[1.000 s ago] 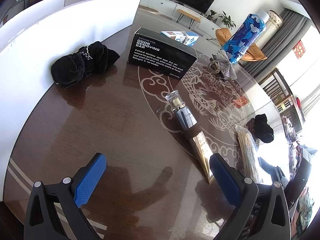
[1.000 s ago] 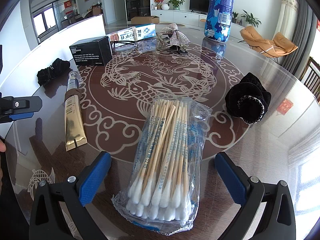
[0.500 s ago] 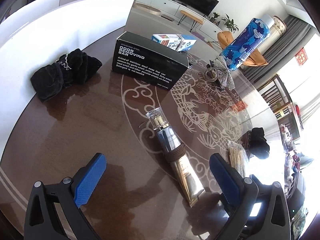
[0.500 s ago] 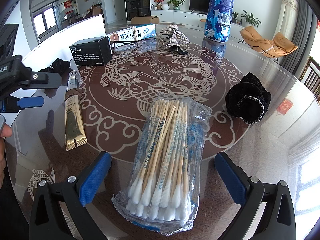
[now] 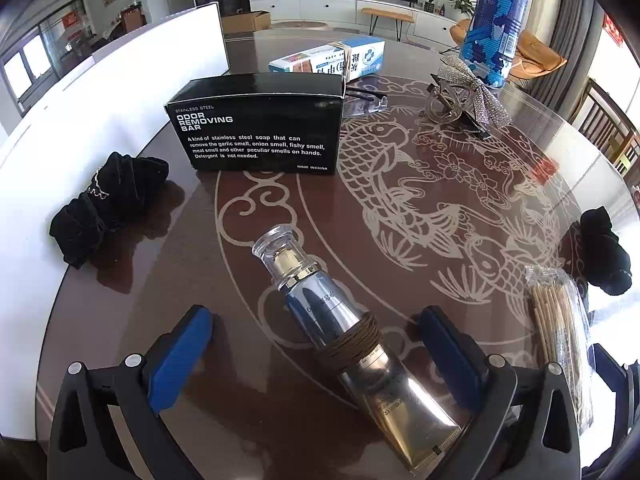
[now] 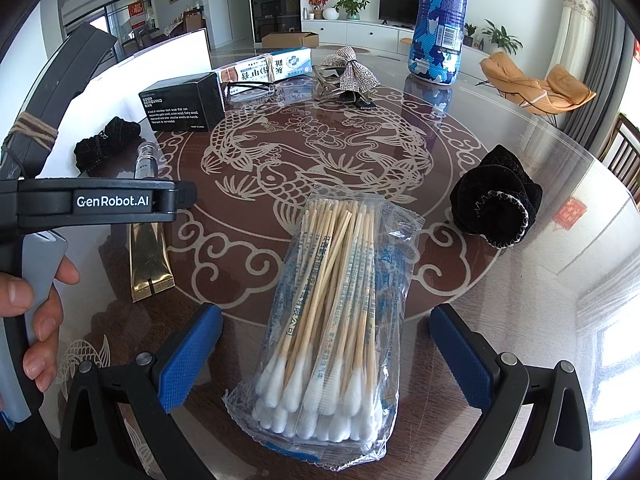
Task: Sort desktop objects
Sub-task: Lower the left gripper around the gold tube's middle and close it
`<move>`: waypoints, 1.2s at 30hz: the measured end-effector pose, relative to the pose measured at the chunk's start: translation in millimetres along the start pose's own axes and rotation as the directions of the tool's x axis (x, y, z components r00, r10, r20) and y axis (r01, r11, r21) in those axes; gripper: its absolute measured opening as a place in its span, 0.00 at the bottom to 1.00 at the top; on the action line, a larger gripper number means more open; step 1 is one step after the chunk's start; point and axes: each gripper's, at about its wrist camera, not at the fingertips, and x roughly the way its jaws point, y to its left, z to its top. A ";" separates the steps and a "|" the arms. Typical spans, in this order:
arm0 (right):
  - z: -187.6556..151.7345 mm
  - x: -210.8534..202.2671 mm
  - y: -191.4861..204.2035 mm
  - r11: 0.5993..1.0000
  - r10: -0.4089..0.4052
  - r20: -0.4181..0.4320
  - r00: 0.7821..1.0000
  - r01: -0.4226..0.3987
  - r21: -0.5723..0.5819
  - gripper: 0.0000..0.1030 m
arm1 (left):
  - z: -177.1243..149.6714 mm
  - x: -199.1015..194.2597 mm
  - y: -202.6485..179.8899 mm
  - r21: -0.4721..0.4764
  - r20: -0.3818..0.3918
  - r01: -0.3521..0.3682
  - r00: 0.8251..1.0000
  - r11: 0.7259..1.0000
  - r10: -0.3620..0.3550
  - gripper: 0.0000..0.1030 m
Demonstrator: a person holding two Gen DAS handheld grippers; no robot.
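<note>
Black two-finger grippers [image 6: 326, 354] — blue textured pads [image 6: 188, 356], silver screws, white "GenRobot.AI" lettering [image 6: 113, 201].

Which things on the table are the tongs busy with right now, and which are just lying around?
In play now:
- gold tube, lying between the open left tongs
- cotton swab pack, lying between the open right tongs

Just lying about for now:
- black box
- blue bottle
- toothpaste box
- bow clip
- two black scrunchies
- glasses
</note>
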 end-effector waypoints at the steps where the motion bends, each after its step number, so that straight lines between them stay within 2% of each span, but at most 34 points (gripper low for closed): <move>1: 0.0 0.0 0.2 1.000 0.000 0.000 1.000 0.000 0.000 1.00 | -0.4 -0.3 2.0 0.011 0.003 0.006 1.000 1.000 -0.006 1.00; 12: -0.2 0.4 0.6 1.000 0.000 0.000 1.000 0.000 0.000 1.00 | 0.8 -1.4 22.9 0.120 -0.032 0.064 0.998 0.991 -0.061 1.00; 20: -0.2 0.4 0.6 1.000 0.000 0.000 1.000 0.000 0.000 1.00 | -3.5 -4.7 29.6 0.193 -0.019 0.104 0.995 0.976 -0.102 1.00; 29: -0.2 0.3 0.5 1.000 0.000 0.000 1.000 0.000 0.000 1.00 | 1.9 -2.3 35.1 0.242 -0.038 0.132 0.991 0.961 -0.127 1.00; 36: -0.2 0.1 0.3 1.000 0.000 0.000 1.000 0.000 0.000 1.00 | 3.2 -2.8 38.6 0.240 -0.052 0.131 0.991 0.962 -0.122 1.00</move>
